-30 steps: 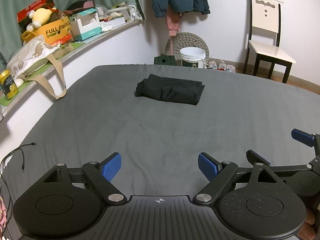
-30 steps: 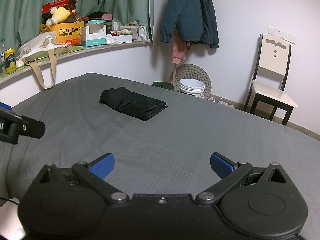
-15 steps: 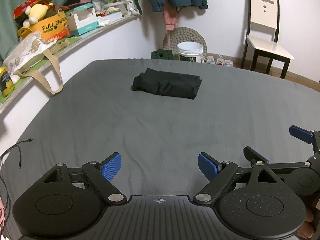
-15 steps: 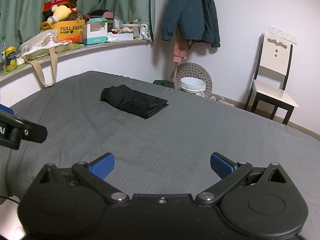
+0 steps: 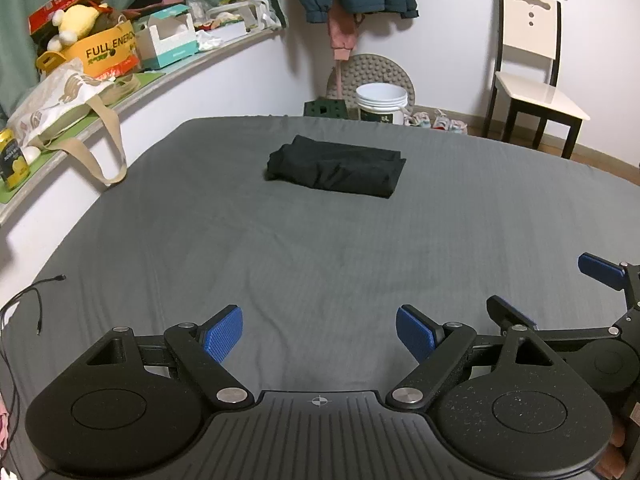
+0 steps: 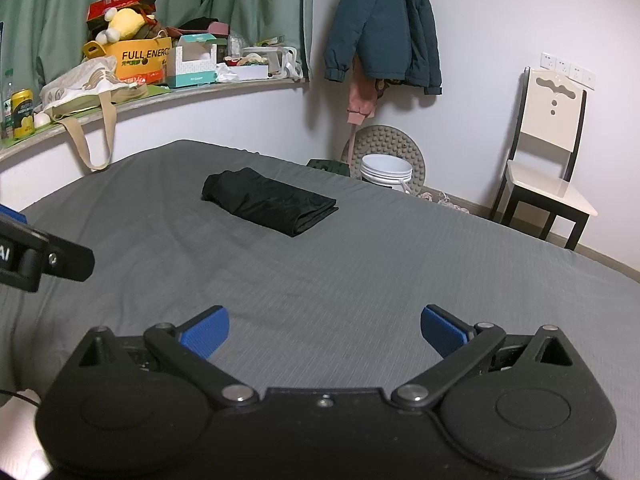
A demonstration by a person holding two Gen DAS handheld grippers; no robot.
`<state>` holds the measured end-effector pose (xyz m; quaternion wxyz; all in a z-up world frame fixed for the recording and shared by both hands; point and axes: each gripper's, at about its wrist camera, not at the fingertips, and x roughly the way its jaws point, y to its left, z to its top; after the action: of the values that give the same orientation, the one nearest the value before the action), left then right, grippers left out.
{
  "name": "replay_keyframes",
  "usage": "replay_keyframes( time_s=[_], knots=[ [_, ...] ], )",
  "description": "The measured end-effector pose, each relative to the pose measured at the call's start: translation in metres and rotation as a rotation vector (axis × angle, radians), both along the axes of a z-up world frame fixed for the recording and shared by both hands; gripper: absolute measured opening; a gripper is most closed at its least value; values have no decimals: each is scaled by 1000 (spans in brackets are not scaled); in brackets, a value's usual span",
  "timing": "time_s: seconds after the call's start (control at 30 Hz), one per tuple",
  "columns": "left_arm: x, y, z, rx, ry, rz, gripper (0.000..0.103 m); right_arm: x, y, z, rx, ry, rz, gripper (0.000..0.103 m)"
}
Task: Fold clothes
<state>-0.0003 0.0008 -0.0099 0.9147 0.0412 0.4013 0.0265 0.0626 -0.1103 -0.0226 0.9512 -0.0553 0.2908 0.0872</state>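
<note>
A folded black garment (image 5: 335, 168) lies flat on the grey ribbed bed sheet (image 5: 280, 248), toward the far end of the bed and well apart from both tools. From the left wrist view it sits straight ahead of the left gripper (image 5: 319, 336), slightly left of centre, its neat folded edge on the right and a looser, bunched end on the left. From the right wrist view the same garment (image 6: 270, 201) lies ahead and to the left of the right gripper (image 6: 325, 332), with a wide stretch of bare sheet between them.

The left gripper hovers above the near part of the sheet with its blue-padded fingers (image 5: 222, 338) spread wide and nothing between them. The right gripper is likewise spread, its blue pads (image 6: 442, 334) far apart and holding nothing. The right gripper also shows at the right edge of the left wrist view (image 5: 560, 292), just beside the left tool, and part of the left tool's black body juts in at the left edge of the right wrist view.

Beyond the bed stand a white plastic bucket (image 5: 381, 103) and a cream-and-black wooden chair (image 5: 532, 80); a dark teal padded jacket (image 6: 382, 28) hangs on the wall, and a cluttered curved shelf (image 5: 132, 88) runs along the left.
</note>
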Motion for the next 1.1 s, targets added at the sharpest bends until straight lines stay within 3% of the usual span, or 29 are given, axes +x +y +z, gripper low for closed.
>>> replay_keyframes(
  time_s=[1.1],
  knots=[
    [4, 1, 0, 5, 15, 6, 85, 0, 0, 2, 3, 11, -4, 103]
  ],
)
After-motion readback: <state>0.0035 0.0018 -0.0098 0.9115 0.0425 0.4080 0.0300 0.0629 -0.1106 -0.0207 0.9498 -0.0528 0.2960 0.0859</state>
